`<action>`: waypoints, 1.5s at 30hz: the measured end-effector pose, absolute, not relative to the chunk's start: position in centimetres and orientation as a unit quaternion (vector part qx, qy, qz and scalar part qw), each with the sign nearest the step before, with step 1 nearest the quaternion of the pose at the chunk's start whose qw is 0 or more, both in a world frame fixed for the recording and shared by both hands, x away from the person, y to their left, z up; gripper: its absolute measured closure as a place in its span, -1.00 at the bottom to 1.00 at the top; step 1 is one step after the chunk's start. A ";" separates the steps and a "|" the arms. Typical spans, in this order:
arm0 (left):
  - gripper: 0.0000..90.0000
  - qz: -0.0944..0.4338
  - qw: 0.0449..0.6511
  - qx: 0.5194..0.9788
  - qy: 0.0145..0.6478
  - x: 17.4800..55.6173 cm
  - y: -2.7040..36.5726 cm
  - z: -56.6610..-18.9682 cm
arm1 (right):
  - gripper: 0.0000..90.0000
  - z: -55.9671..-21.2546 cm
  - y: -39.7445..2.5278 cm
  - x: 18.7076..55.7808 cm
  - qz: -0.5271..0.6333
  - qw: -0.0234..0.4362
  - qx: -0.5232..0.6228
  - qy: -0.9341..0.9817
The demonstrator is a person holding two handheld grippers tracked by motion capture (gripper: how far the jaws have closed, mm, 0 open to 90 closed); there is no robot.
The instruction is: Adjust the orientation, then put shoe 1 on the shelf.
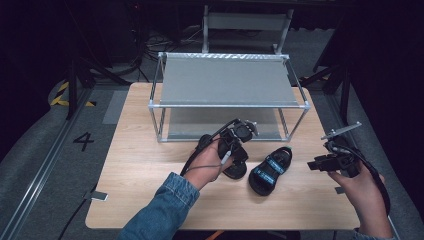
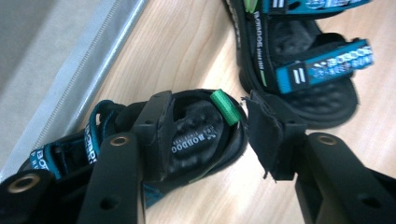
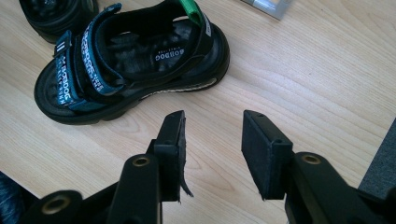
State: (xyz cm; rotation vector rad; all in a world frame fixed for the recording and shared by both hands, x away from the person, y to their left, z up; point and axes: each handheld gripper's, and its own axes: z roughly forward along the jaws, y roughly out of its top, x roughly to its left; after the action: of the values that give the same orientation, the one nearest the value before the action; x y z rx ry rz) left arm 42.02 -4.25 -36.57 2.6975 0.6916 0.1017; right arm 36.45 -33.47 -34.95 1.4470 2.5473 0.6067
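The left gripper (image 2: 205, 135) stands open around the heel of the left sandal (image 2: 196, 137) on the table (image 1: 150, 200) before the rack (image 1: 225, 82); light and soft, it likely grips best by the heel strap; the right gripper (image 3: 212, 149) hangs open

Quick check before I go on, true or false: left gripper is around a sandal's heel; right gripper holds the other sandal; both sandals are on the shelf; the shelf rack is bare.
1. The left gripper has its jaws around the heel of a sandal: true.
2. The right gripper holds the other sandal: false, it is open over the table, apart from it.
3. Both sandals are on the shelf rack: false, both lie on the table.
4. The rack's shelves are bare: true.
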 end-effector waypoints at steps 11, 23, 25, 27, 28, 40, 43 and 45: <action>0.92 0.029 0.170 0.956 0.237 41.2 -4.2 -36.3 | 0.36 -34.8 -33.6 36.6 0.210 0.073 0.474 0.852; 0.93 0.020 0.167 0.956 0.239 38.3 0.2 -35.0 | 0.36 -34.4 -34.0 36.4 0.218 0.076 0.479 0.847; 0.92 0.015 0.167 0.956 0.241 37.9 0.9 -35.1 | 0.36 -34.5 -34.0 36.4 0.215 0.075 0.478 0.848; 0.92 0.011 0.167 0.955 0.243 37.6 1.3 -35.2 | 0.36 -34.6 -33.9 36.4 0.214 0.074 0.478 0.849; 0.92 0.002 0.164 0.956 0.244 37.6 1.5 -35.4 | 0.36 -34.7 -33.8 36.4 0.213 0.073 0.478 0.849; 0.05 0.018 0.207 0.941 0.267 38.2 2.5 -34.8 | 0.34 -34.7 -33.9 36.3 0.214 0.074 0.482 0.847; -0.02 0.042 0.186 0.940 0.283 39.2 2.6 -34.6 | 0.33 -34.4 -33.6 36.4 0.218 0.073 0.477 0.848; -0.05 0.041 0.186 0.940 0.283 40.0 2.7 -34.7 | 0.33 -34.4 -33.5 36.5 0.219 0.074 0.472 0.851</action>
State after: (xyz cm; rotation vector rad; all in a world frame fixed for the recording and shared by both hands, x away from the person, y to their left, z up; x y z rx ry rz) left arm 40.02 2.71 -34.72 2.6471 0.7969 0.1148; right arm 36.51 -33.49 -34.41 1.4164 2.5535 0.6561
